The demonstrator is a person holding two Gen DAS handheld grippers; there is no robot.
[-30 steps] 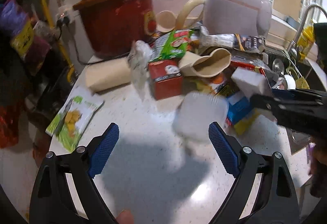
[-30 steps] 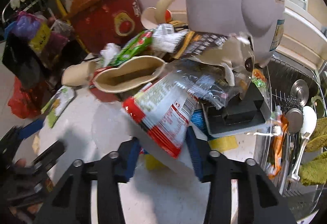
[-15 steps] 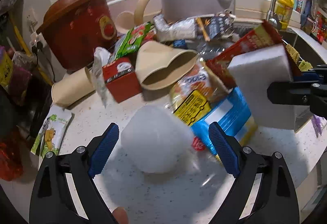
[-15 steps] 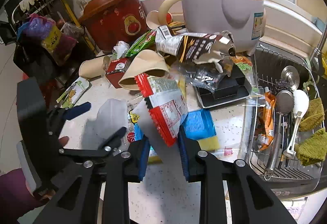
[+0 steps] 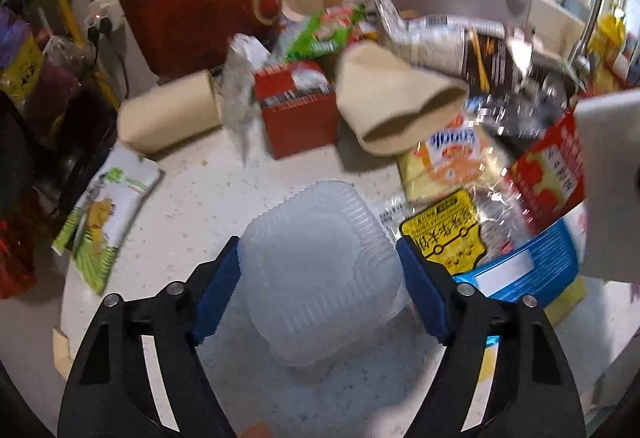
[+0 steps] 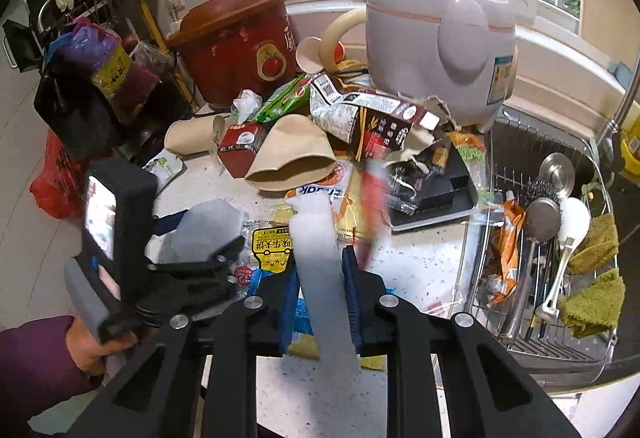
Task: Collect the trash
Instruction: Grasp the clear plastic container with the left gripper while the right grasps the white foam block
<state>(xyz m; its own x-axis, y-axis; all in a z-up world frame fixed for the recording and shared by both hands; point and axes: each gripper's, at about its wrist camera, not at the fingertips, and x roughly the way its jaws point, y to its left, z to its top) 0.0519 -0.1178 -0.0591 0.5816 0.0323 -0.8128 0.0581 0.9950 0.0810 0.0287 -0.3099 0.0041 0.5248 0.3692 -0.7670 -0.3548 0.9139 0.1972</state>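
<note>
A clear plastic clamshell container (image 5: 320,262) lies on the white counter (image 5: 200,190), between the blue pads of my left gripper (image 5: 318,278). The pads sit at its two sides; the jaws look closed onto it. It shows pale in the right wrist view (image 6: 208,226). My right gripper (image 6: 322,302) is shut on a red and white snack wrapper (image 6: 320,270), held above the counter; it also shows in the left wrist view (image 5: 560,174). A pile of wrappers, crushed paper cups (image 6: 292,162) and a red carton (image 5: 298,118) lies beyond.
A red clay cooker (image 6: 236,46) and a pale rice cooker (image 6: 440,38) stand at the back. A sink rack (image 6: 560,238) with spoons and cloths is at the right. A green and white packet (image 5: 108,214) lies at the counter's left edge.
My left gripper moved forward and down and its pads narrowed onto the clear container. My right gripper pulled back and up with the wrapper, which swung upright.
</note>
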